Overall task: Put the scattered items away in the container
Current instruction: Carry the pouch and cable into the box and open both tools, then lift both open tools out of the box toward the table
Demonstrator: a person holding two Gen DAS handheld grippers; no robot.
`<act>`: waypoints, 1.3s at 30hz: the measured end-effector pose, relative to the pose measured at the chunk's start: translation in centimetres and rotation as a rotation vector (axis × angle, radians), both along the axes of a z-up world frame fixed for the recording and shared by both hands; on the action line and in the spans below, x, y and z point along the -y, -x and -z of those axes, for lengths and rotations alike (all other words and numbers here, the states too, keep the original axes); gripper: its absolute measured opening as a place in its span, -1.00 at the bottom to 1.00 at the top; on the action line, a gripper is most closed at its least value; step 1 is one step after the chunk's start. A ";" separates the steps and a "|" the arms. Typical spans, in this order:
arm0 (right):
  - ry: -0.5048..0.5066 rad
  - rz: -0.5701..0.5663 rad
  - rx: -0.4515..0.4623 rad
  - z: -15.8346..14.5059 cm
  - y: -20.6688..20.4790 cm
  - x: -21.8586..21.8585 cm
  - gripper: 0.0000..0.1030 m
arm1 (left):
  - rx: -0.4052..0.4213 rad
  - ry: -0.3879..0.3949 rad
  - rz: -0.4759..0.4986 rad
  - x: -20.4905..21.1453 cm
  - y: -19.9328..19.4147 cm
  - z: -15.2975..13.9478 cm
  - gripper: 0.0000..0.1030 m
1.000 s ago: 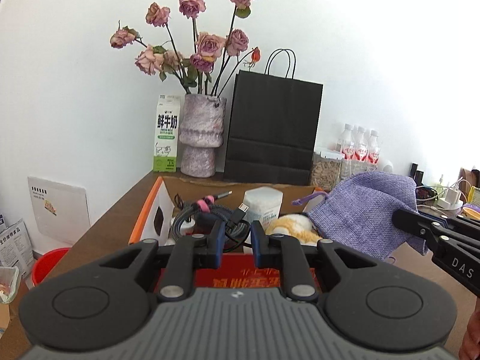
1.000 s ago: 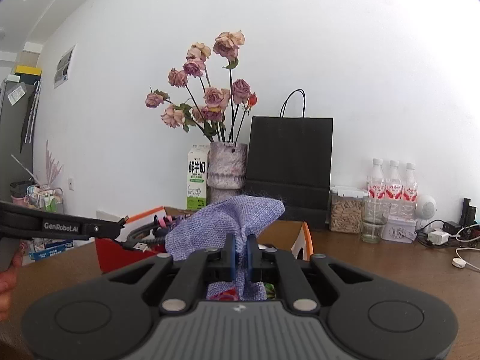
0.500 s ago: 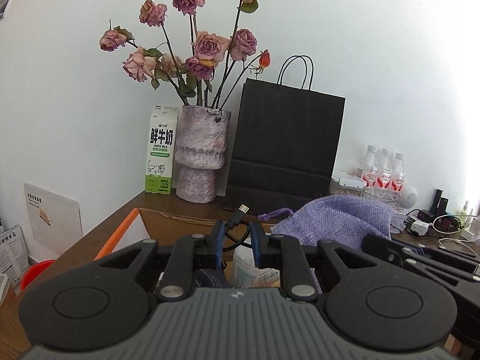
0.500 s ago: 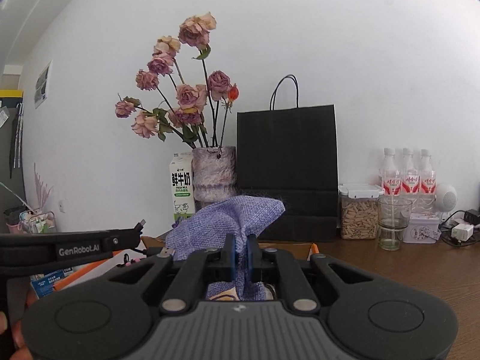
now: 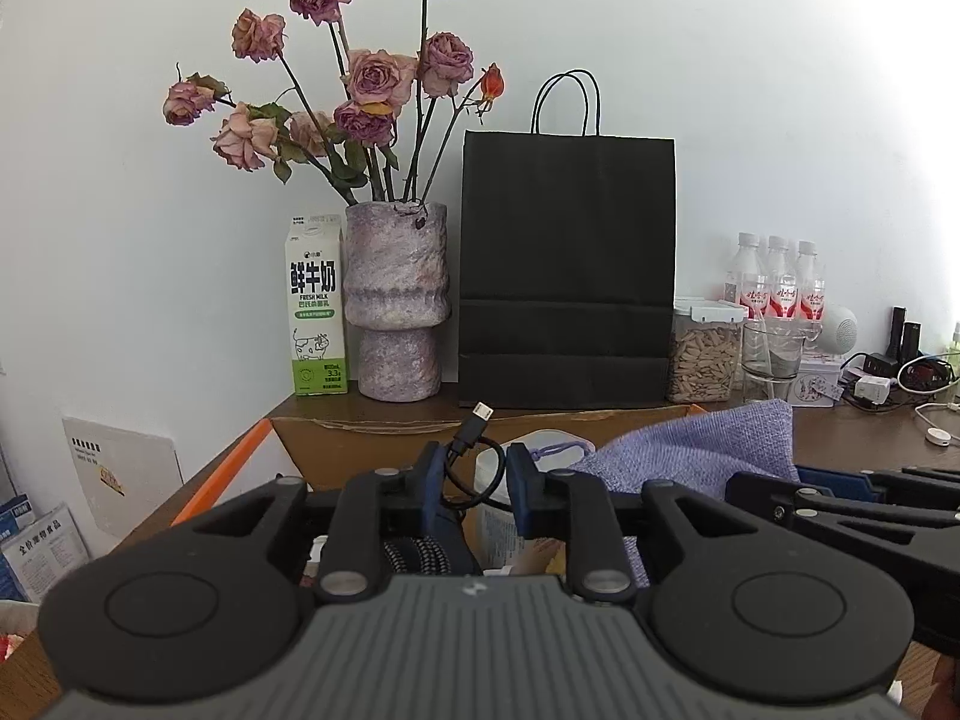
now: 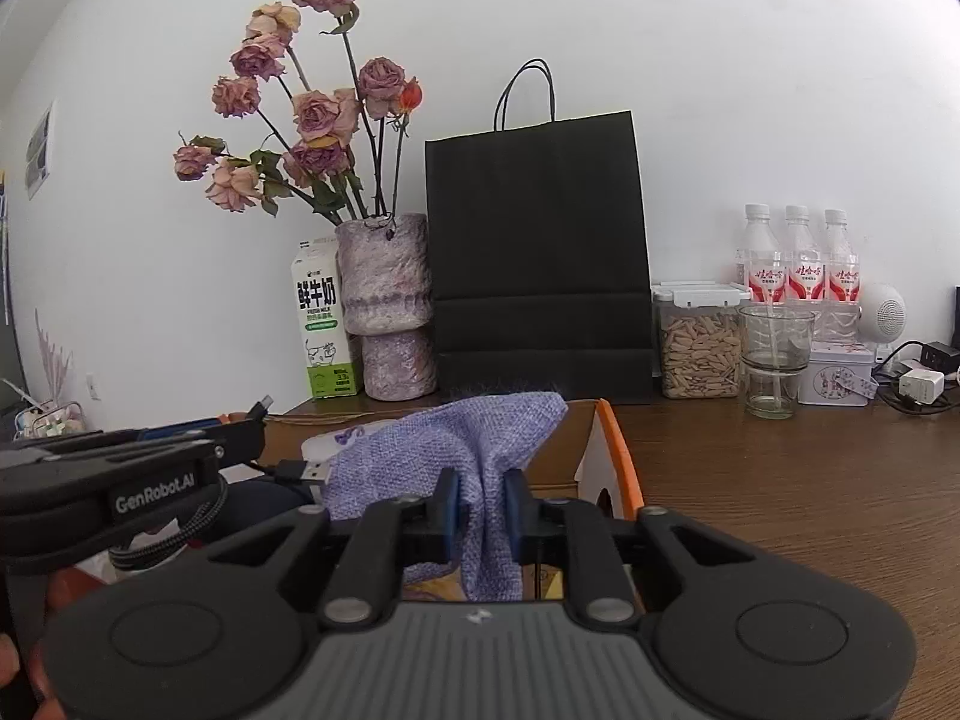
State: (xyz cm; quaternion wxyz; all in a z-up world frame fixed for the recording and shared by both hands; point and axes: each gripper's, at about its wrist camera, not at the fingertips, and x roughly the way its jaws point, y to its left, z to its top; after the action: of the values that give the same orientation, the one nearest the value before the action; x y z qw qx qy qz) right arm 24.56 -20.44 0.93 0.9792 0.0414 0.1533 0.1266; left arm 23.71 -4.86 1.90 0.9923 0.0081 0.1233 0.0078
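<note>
Pouch [image 6: 480,456] hangs straight ahead between your right gripper [image 6: 482,504] pads, jaws just easing apart over the cardboard box [image 6: 585,441] below, while your left gripper [image 5: 469,483], also just opening, loosely brackets the USB cable [image 5: 465,468]

Bare white wall [image 5: 750,90] behind a brown wooden table [image 6: 780,480]

Right claw [image 6: 482,501] just opening; purple cloth [image 6: 456,456] between pads, over box [image 6: 606,438]
</note>
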 end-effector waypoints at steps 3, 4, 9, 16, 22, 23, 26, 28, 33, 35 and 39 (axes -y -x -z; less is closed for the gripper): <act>-0.012 0.008 0.005 0.0 0.6 0.3 0.26 | 0.037 0.009 -0.028 -0.2 0.6 -0.3 0.46; -0.012 0.006 0.021 -0.2 1.0 0.3 0.52 | 0.068 0.007 -0.064 -0.3 0.9 -0.4 0.63; 0.017 0.028 0.067 -0.6 2.1 0.1 0.99 | 0.167 0.030 -0.119 -1.0 2.2 -0.9 1.00; 0.044 0.024 0.076 -0.8 2.7 -0.5 1.00 | 0.166 0.014 -0.104 -0.8 2.5 -0.8 1.00; 0.068 0.033 0.079 -0.8 3.0 -0.9 1.00 | 0.165 0.014 -0.103 -0.8 2.5 -0.6 1.00; 0.070 0.032 0.078 -0.7 3.0 -0.9 1.00 | 0.167 0.017 -0.101 -0.8 2.5 -0.5 1.00; 0.072 0.032 0.078 -0.8 3.0 -1.0 1.00 | 0.176 0.015 -0.103 -0.7 2.7 -0.2 1.00; 0.075 0.033 0.080 -0.7 3.2 -1.0 1.00 | 0.180 0.017 -0.105 -0.7 3.0 -0.1 1.00; 0.072 0.020 0.090 -0.7 3.8 -0.9 1.00 | 0.204 0.016 -0.109 -1.0 4.2 0.1 1.00; 0.079 0.018 0.093 -0.6 4.0 -0.9 1.00 | 0.198 0.017 -0.111 -1.3 4.7 0.3 1.00; 0.082 0.013 0.091 -0.3 4.7 -0.8 1.00 | 0.196 0.021 -0.122 -1.8 6.0 0.5 1.00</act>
State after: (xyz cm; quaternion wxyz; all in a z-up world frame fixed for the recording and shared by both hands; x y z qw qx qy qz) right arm 19.85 -19.61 1.23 0.9868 -0.0034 0.1135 0.1157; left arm 17.73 -3.02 1.44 0.9973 -0.0107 0.0260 0.0677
